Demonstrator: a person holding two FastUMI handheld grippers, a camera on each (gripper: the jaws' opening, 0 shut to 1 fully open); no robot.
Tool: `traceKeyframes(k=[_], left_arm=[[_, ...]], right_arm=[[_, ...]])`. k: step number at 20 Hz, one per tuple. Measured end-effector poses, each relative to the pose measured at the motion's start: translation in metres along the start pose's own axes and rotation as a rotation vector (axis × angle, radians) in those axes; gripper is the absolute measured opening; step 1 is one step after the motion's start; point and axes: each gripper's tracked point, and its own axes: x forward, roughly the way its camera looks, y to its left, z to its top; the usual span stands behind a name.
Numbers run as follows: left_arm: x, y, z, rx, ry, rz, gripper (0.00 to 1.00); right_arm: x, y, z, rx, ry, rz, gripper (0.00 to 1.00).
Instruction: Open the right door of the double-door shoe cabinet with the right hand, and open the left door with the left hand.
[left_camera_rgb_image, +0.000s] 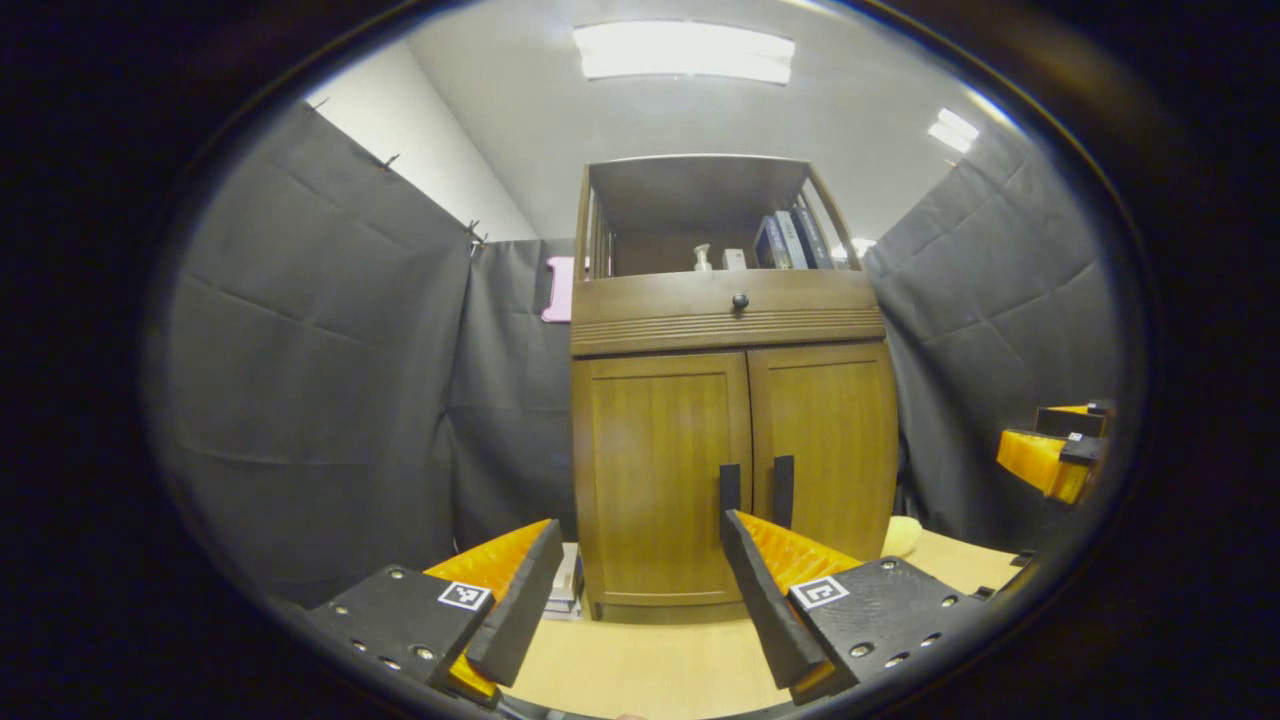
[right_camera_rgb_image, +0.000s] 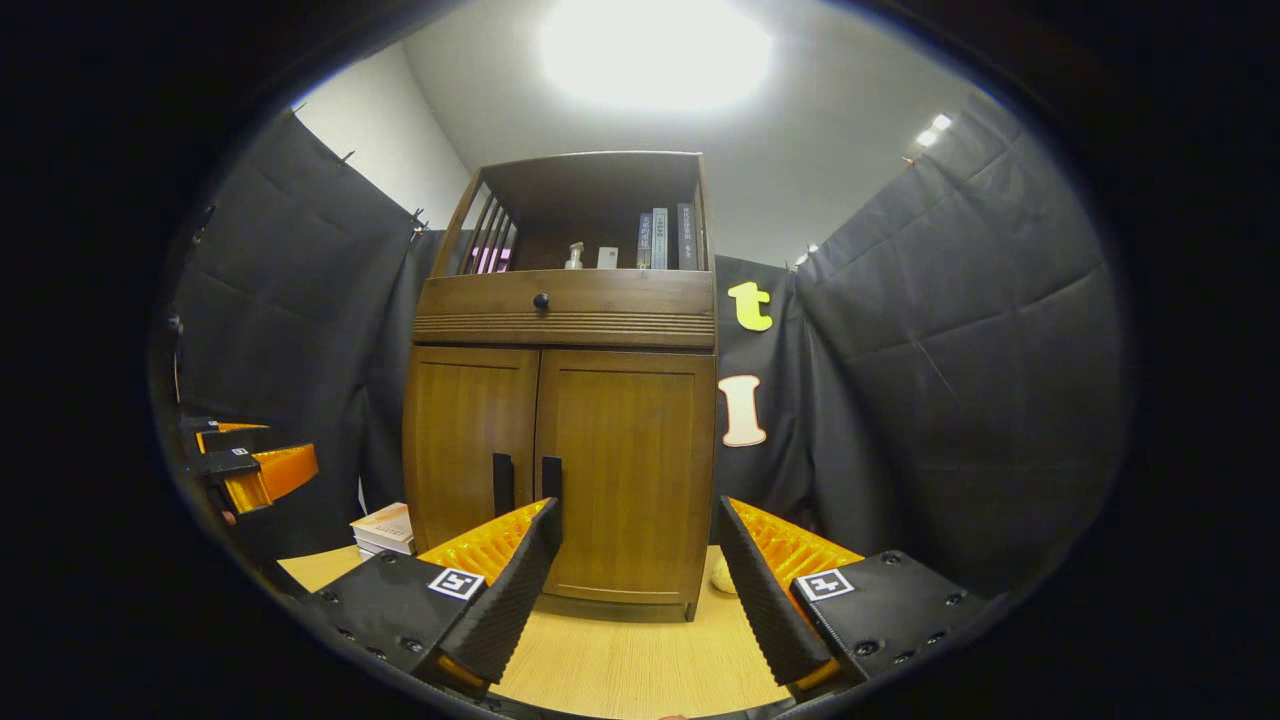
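A wooden shoe cabinet (left_camera_rgb_image: 730, 400) stands upright on a pale wood tabletop (left_camera_rgb_image: 640, 670), with dark cloth walls behind and to both sides of it. Both of its lower doors are shut. The left door (left_camera_rgb_image: 660, 470) and the right door (left_camera_rgb_image: 830, 450) meet at the middle, where two dark vertical handles (left_camera_rgb_image: 783, 490) sit side by side near the bottom of the seam. Above the doors is a closed drawer (left_camera_rgb_image: 725, 305) with a small round knob (left_camera_rgb_image: 740, 300). Over the drawer is an open shelf holding a few upright books (left_camera_rgb_image: 790, 240) and a small bottle (left_camera_rgb_image: 703, 258).

In the right gripper view, a short stack of books (right_camera_rgb_image: 385, 528) lies on the tabletop just left of the cabinet.

The left tool (left_camera_rgb_image: 640, 580) is held low in front of the left door, its two fingers spread wide apart and holding nothing. The right tool (right_camera_rgb_image: 640, 580) is held low in front of the right door, also spread open and empty. Neither touches the cabinet.
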Motion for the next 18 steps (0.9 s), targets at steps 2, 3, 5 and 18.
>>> traceKeyframes(k=[2, 3, 5, 18], left_arm=[[0.002, 0.000, 0.001, -0.001, -0.004, -0.002, 0.92], [0.002, 0.000, 0.002, 0.001, -0.007, -0.002, 0.92], [0.003, 0.001, 0.004, 0.010, -0.014, -0.004, 0.92], [0.009, 0.007, 0.005, 0.009, -0.021, 0.006, 0.93]], right_arm=[[0.001, 0.000, 0.001, 0.011, -0.004, 0.001, 0.98], [0.002, -0.001, 0.001, 0.013, -0.005, -0.003, 0.97], [0.005, -0.001, -0.001, 0.010, -0.004, -0.005, 0.97], [0.050, 0.007, -0.008, -0.008, -0.018, 0.007, 0.97]])
